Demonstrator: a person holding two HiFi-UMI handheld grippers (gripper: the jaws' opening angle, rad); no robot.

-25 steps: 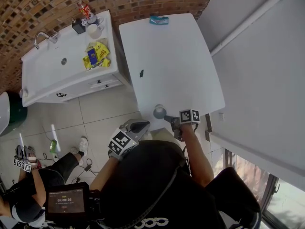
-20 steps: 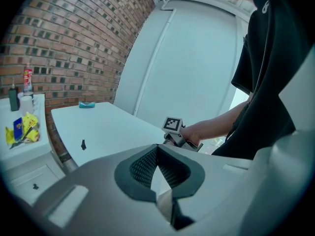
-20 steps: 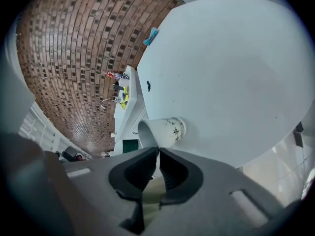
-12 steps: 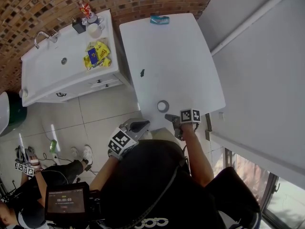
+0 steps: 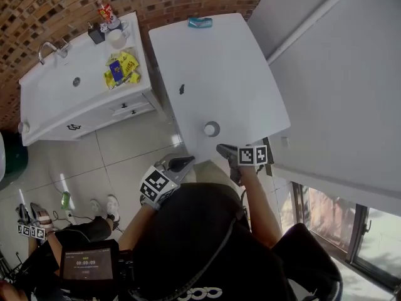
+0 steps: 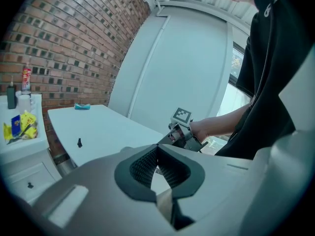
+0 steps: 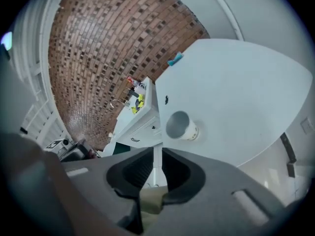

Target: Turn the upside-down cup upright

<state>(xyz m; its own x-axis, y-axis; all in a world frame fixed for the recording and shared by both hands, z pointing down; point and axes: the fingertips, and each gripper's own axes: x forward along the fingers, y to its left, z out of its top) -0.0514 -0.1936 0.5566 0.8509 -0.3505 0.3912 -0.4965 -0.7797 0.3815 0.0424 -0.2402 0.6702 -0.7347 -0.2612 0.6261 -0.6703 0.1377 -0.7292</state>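
The white paper cup point(image 5: 212, 128) stands upright, mouth up, near the front edge of the white table point(image 5: 232, 68). In the right gripper view the cup point(image 7: 181, 126) is just ahead of the jaws, apart from them. My right gripper point(image 5: 221, 148) hangs a little short of the cup; its jaws have just been opening, it is open and nothing is between the pads point(image 7: 157, 157). My left gripper point(image 5: 183, 163) stays off the table's front left corner, shut and empty, its pads meeting at the tips point(image 6: 157, 150).
A white sink cabinet point(image 5: 75, 99) with a tap, yellow packets and bottles stands left of the table. A teal object point(image 5: 200, 22) lies at the table's far edge, a small dark bit point(image 5: 182, 89) mid-table. White wall to the right, brick wall behind, another person point(image 5: 37, 243) bottom left.
The right gripper let go of the cup, which now stands mouth up on the table, and drew back and up from it. The left gripper shifted slightly.
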